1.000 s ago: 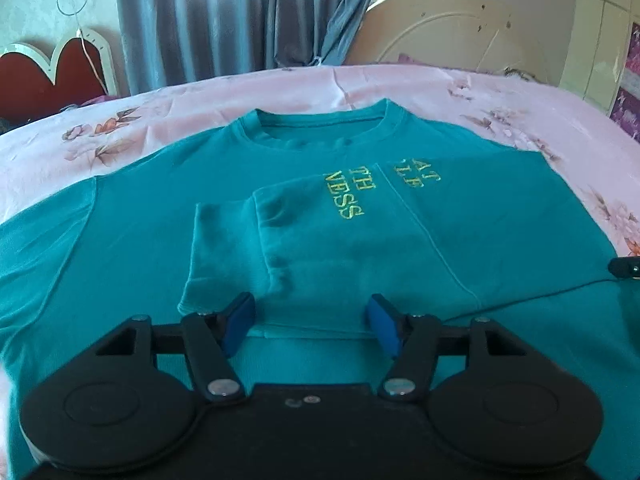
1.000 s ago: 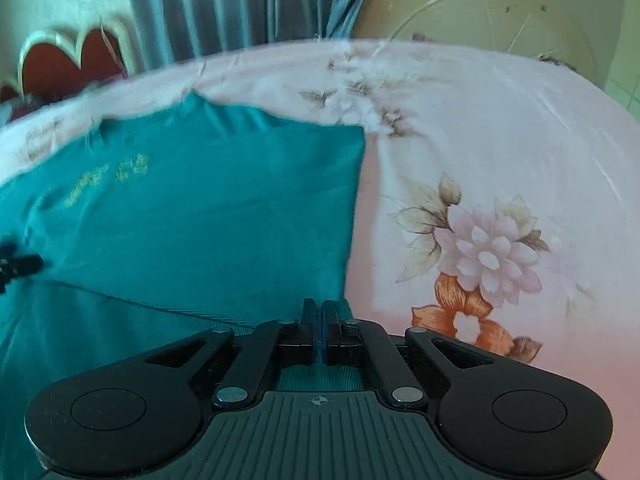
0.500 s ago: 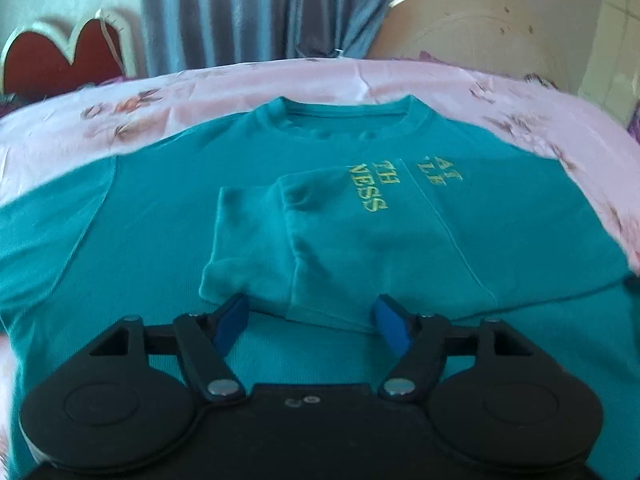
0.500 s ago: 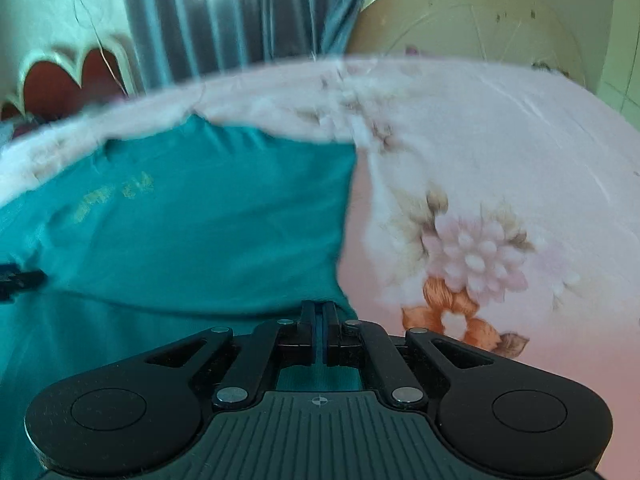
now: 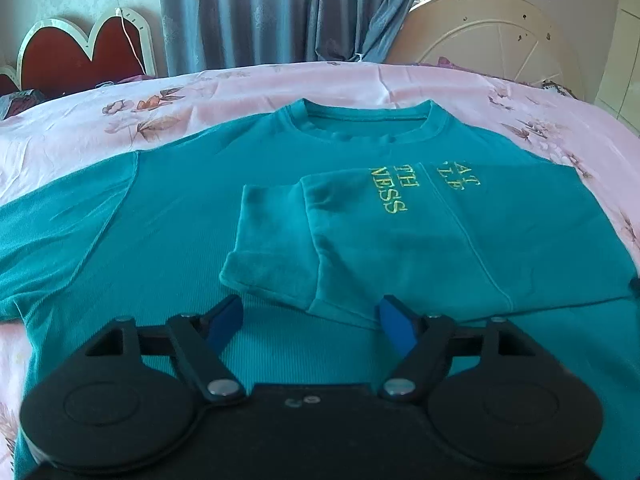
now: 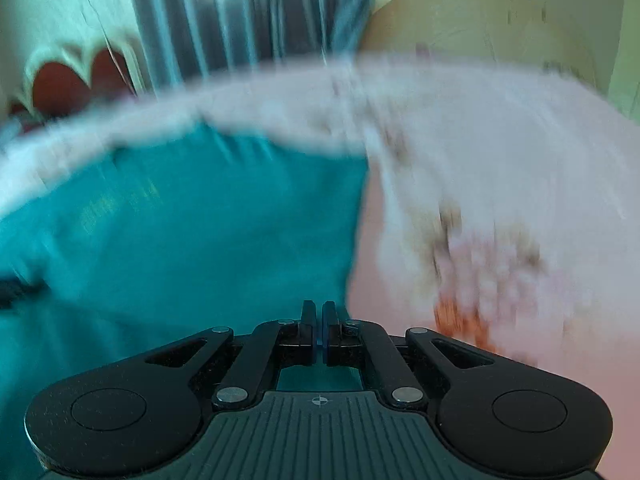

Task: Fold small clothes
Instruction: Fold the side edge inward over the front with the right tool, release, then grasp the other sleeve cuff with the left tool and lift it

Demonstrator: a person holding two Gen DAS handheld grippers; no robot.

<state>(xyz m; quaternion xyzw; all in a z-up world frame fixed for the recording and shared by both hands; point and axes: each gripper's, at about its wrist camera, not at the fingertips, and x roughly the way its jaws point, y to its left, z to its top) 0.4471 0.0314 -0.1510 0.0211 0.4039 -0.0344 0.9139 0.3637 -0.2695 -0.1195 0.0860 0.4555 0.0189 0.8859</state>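
Teal fabric fills both views: a small sweatshirt [image 5: 192, 216] lies flat on a bed covered by a pink floral sheet [image 5: 256, 88]. In the left wrist view the round collar [image 5: 366, 120] sits at upper centre, and one sleeve [image 5: 360, 248] is folded across the chest, its cuff [image 5: 268, 252] lying just left of centre. Yellow embroidered letters [image 5: 394, 188] show on the folded part, right of centre. The left gripper [image 5: 310, 322] occupies the bottom of the frame; its jaws stand wide apart with blue pads [image 5: 224, 320] showing, empty, just short of the sleeve's near edge.

The right wrist view is badly blurred. The right gripper [image 6: 319, 320] sits at bottom centre with its jaws pressed together; whether cloth is caught between them cannot be told. The sweatshirt [image 6: 180, 248] takes up the left half of that frame, its edge running down to the jaws, and the sheet [image 6: 500, 200] fills the right half.

Grey curtains [image 5: 272, 12] hang at the top of the left view, a red heart-shaped headboard [image 5: 76, 56] stands at upper left, and a round cream panel [image 5: 492, 36] leans at upper right.
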